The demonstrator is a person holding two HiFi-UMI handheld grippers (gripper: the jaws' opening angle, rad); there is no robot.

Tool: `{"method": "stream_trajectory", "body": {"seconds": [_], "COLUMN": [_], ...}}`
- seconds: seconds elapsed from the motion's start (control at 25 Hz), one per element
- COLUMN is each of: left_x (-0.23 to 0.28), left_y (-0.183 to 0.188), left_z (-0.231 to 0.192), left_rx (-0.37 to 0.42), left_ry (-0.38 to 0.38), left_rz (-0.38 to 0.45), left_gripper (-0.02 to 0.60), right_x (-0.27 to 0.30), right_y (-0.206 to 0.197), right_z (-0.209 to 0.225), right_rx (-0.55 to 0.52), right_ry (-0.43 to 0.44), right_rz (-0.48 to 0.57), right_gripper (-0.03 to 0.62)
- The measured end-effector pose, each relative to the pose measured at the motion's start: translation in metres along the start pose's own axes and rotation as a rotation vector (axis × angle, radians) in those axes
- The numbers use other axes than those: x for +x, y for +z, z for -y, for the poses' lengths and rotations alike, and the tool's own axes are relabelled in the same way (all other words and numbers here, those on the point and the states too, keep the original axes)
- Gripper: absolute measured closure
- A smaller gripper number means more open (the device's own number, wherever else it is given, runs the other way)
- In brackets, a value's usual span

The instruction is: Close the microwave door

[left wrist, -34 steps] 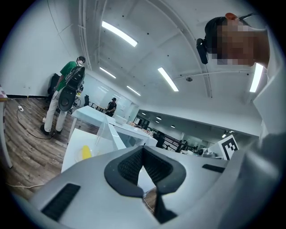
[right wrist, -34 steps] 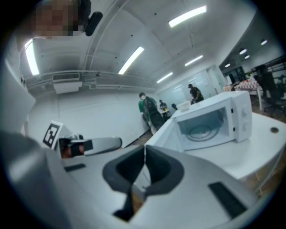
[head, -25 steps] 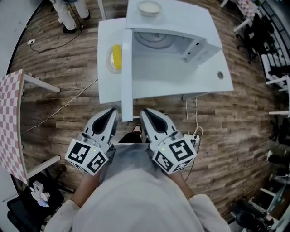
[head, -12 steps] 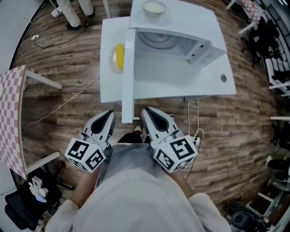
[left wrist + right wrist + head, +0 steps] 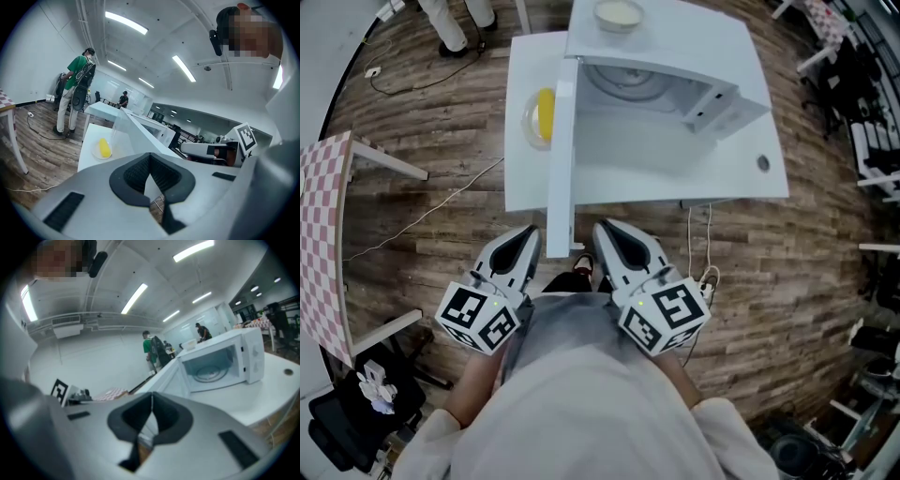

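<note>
The microwave (image 5: 675, 56) sits on a white table (image 5: 675, 178) with its door (image 5: 561, 159) wide open. The door juts from the microwave's left front corner toward the person, and its free end reaches past the table's near edge. Inside the microwave a round turntable (image 5: 623, 82) shows. On top of the microwave stands a pale bowl (image 5: 614, 14). Left of the microwave, beyond the open door, a plate (image 5: 526, 122) bearing a yellow item (image 5: 542, 114) lies on the table. The 2 grippers are held close to the person's body, in front of the microwave and off the table. The left gripper (image 5: 529, 236) is just left of the door's free end and the right gripper (image 5: 607, 232) just right of it; neither appears to touch it. Both have their jaws pressed together at the tips, with nothing between them.
</note>
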State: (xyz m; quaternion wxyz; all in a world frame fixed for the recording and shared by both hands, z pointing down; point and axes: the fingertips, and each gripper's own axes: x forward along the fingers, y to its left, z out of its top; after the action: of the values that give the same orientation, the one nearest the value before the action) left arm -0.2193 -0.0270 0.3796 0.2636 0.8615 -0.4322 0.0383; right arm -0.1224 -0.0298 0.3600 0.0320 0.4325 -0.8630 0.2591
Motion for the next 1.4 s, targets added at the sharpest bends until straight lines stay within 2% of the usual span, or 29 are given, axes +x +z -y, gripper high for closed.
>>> {"method": "stream_trajectory", "body": {"seconds": [0.72,1.4], "left_x": [0.018,0.042], "left_y": [0.001,-0.008], "left_z": [0.013,0.025], "left_rx": [-0.016,-0.040], "left_ry": [-0.034,-0.100], "left_rz": [-0.007,-0.050], "left_gripper": [0.569,0.569], "right_x": [0.001,-0.009], "right_y": [-0.002,-0.003], "right_z": [0.010,0.033], "right_rx": [0.006,0.032], "right_ry": [0.009,-0.048], "right_rz": [-0.018,-0.013], "right_gripper": [0.571,0.571]}}
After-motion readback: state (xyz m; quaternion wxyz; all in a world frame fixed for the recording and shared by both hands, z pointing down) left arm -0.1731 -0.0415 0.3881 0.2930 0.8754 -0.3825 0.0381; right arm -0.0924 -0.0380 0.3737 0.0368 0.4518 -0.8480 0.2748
